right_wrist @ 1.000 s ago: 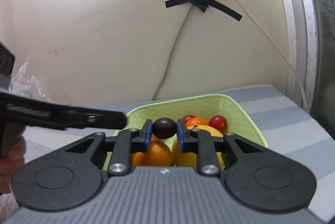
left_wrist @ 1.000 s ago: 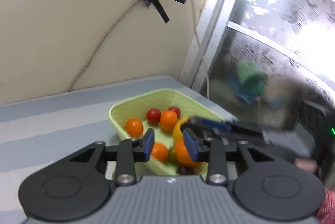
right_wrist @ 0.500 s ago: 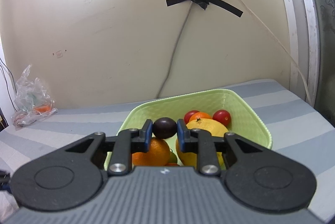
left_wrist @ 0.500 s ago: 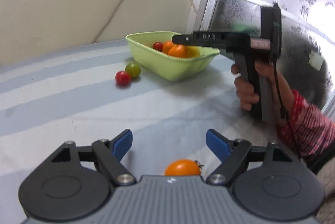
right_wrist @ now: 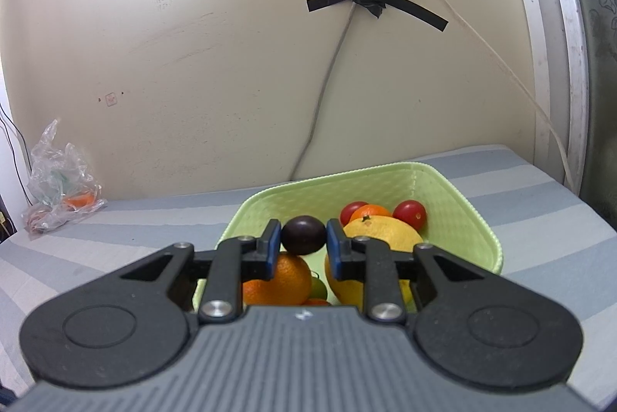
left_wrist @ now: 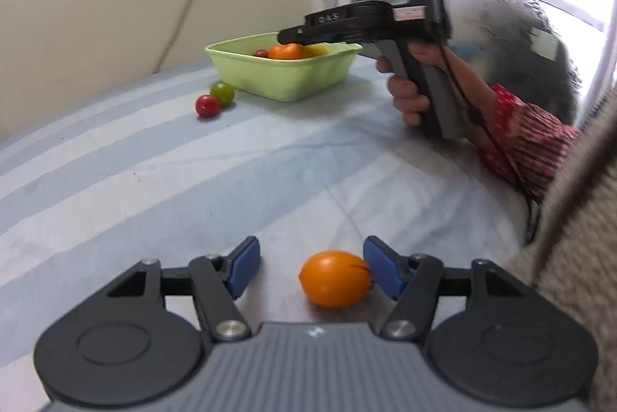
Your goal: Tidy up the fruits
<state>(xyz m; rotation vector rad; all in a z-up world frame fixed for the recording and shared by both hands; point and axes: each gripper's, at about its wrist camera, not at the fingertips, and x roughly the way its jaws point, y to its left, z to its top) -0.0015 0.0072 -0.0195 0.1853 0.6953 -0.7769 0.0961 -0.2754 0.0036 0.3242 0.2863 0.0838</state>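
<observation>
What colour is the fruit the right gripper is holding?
Dark purple, almost black fruit; clearest in the right wrist view.

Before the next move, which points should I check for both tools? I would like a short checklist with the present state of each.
1. Right tool shut on the dark fruit: ok.
2. Dark fruit is over the green basket: ok.
3. Free spot in the basket under the dark fruit: cannot tell, the tool hides it.
4. Left tool is open: ok.
5. Orange tomato centred between the left fingers: not ok, it lies against the right finger.
6. Red tomato and green tomato in the basket: not ok, they lie beside it.
</observation>
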